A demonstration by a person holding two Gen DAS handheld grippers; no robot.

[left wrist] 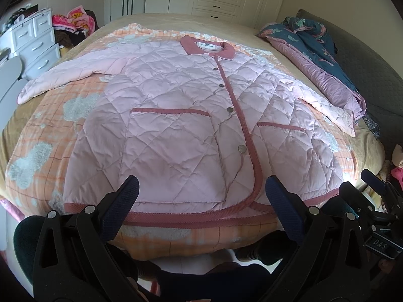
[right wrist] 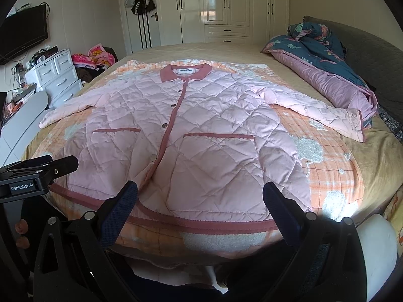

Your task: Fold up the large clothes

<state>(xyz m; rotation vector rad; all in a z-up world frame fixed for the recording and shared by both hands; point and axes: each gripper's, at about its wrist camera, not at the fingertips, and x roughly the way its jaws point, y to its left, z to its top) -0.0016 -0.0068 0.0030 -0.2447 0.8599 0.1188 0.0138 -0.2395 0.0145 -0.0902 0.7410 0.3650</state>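
A pink quilted jacket (left wrist: pixel 176 115) with darker pink trim lies flat and buttoned on the bed, collar away from me, both sleeves spread out. It also shows in the right wrist view (right wrist: pixel 191 130). My left gripper (left wrist: pixel 201 188) is open and empty, held just above the jacket's hem near the middle. My right gripper (right wrist: pixel 200 193) is open and empty, above the hem over the right pocket. The right gripper also shows at the edge of the left wrist view (left wrist: pixel 372 183), and the left gripper's body in the right wrist view (right wrist: pixel 37 176).
The jacket lies on an orange checked blanket (left wrist: pixel 50 125) over a tan bed (right wrist: pixel 377 156). A bunched blue and purple quilt (right wrist: pixel 327 58) lies at the right. A white drawer unit (right wrist: pixel 55 75) and wardrobes (right wrist: pixel 226 7) stand beyond the bed.
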